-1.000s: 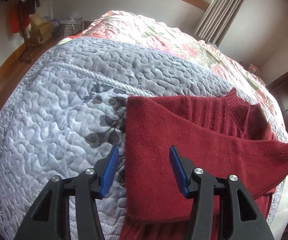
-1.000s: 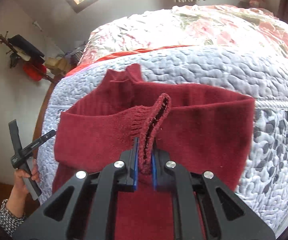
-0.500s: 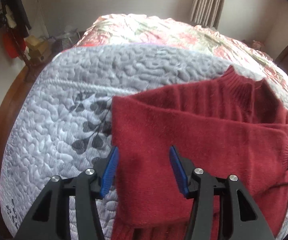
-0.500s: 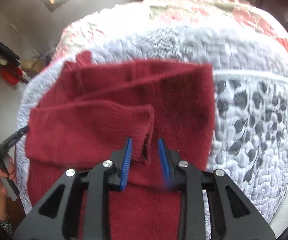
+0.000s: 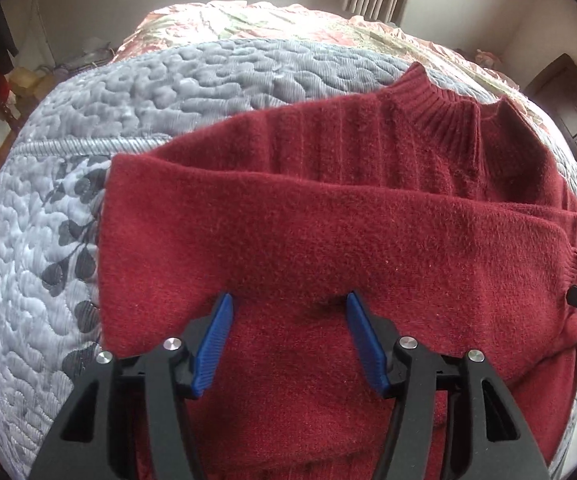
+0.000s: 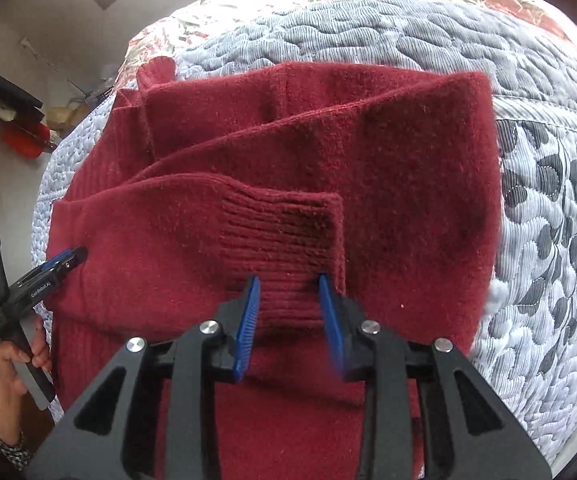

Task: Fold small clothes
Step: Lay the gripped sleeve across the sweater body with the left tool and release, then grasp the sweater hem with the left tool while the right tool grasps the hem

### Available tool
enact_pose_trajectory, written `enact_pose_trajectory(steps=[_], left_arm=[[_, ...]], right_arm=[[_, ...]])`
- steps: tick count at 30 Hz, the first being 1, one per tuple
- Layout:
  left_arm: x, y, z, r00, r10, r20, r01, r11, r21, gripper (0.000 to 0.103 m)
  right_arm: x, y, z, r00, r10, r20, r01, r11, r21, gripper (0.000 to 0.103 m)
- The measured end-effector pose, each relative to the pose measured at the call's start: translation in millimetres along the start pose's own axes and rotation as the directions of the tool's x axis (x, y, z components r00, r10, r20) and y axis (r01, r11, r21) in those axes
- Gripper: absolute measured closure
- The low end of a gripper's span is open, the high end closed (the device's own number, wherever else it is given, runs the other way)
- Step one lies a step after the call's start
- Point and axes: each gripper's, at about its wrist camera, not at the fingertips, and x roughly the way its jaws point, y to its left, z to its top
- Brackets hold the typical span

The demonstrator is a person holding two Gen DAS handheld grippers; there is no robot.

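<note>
A: While both sleeves lie crossed over the chest, how far along is the folding?

B: Partway, by my judgement. Red sweater (image 5: 368,240) lies flat on the grey quilted bed (image 5: 208,76), collar (image 5: 448,116) toward the far floral end of the bed, hem toward the near edge. One sleeve is folded across the body; its ribbed cuff (image 6: 284,232) rests on top, near the middle.

A: And the tools?

B: Left tool (image 5: 288,344): blue pads spread wide, holding nothing, hovering low over the sweater's lower half. Right tool (image 6: 290,320): pads also parted, straddling the cuff's near end without pinching it; the cuff looks set down and released. In the right wrist view, a hand (image 6: 12,364) grips the left tool's handle at the sweater's left side.

A: What is left?

B: Side edges look tucked in, forming a rough rectangle. Remaining, I judge, is the lengthwise fold: hem brought up toward the collar, then some smoothing. The hem itself is hidden beneath the tools, so its state cannot be told.
</note>
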Motion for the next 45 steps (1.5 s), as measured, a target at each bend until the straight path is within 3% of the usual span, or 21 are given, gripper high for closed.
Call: enact_pose_trajectory(steps=[7, 9, 11, 15, 21, 27, 36, 41, 45], left_arm=[[-7.7, -6.5, 4.1, 0.999, 0.035, -0.031, -0.035, 0.999, 0.010, 0.042], [-29.8, -5.1, 1.4, 0.999, 0.022, -0.026, -0.022, 1.000, -0.003, 0.042], [-54.6, -1.6, -8.1, 1.000, 0.001, -0.005, -0.001, 1.000, 0.002, 0.035], [-97.6, 8.4, -53.3, 0.999, 0.032, -0.014, -0.031, 0.999, 0.035, 0.028], [-116.9, 31.6, -142.2, 0.983, 0.067, -0.169, -0.062, 0.997, 0.038, 0.027], [-131.3, 46.7, -216.8, 0.966, 0.040, -0.255, -0.044, 0.999, -0.011, 0.027], [-125.7, 47.5, -277.1, 0.940, 0.003, -0.340, -0.012, 1.000, -0.025, 0.027], [-124.2, 40.7, -289.9, 0.945, 0.019, -0.327, -0.017, 1.000, 0.009, 0.027], [-123.5, 40.0, -302.9, 0.942, -0.030, -0.335, 0.021, 0.999, -0.030, 0.028]], right_arm=[[-6.1, 12.3, -3.4, 1.000, -0.015, 0.014, 0.016, 1.000, -0.023, 0.069], [-26.1, 17.6, -11.1, 0.999, 0.005, 0.050, -0.003, 0.999, -0.032, 0.061], [-48.3, 17.5, -28.2, 0.998, 0.000, 0.070, 0.003, 0.999, -0.039, 0.056], [-80.8, 6.6, -82.0, 0.999, 0.010, 0.048, -0.009, 0.999, -0.032, 0.053], [-91.8, -12.7, -179.3, 0.996, -0.047, -0.078, 0.046, 0.999, -0.015, 0.049], [-93.2, -24.0, -255.2, 0.986, -0.021, -0.167, 0.032, 0.998, 0.060, 0.047], [-77.2, -27.4, -311.6, 0.970, -0.002, -0.243, 0.023, 0.996, 0.082, 0.046], [-69.2, -25.4, -325.3, 0.970, 0.008, -0.244, 0.015, 0.996, 0.091, 0.045], [-70.0, -28.1, -332.7, 0.972, 0.013, -0.233, 0.007, 0.996, 0.086, 0.045]])
